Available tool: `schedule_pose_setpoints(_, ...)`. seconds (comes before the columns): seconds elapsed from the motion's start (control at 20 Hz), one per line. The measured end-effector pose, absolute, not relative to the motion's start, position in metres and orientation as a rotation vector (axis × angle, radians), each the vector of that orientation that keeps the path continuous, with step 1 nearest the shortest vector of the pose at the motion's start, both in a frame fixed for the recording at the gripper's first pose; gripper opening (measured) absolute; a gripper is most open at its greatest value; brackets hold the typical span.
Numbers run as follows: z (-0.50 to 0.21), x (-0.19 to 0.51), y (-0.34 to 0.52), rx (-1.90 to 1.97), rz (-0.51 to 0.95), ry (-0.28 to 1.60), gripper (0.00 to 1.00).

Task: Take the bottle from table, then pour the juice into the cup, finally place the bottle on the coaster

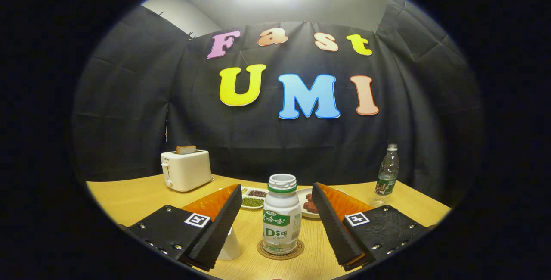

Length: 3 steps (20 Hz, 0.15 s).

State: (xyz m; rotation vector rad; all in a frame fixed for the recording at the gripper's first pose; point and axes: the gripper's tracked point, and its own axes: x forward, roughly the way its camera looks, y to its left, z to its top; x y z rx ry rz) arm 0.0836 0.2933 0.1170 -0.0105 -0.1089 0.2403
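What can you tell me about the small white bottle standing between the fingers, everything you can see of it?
The white bottle is a small, squat container that looks like plastic, with a green and white label around its body and a ribbed white neck above a green ring. Its mouth looks open, with no cap seen. It stands upright on a round brown coaster on the wooden table. The gripper is open, its fingers on either side of the bottle with gaps, not touching it.
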Motion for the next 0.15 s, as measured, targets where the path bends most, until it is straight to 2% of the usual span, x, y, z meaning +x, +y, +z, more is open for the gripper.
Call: schedule_pose_setpoints(0.15, 0.138, 0.068, 0.295, -0.012, 0.250, -0.149, 0.98)
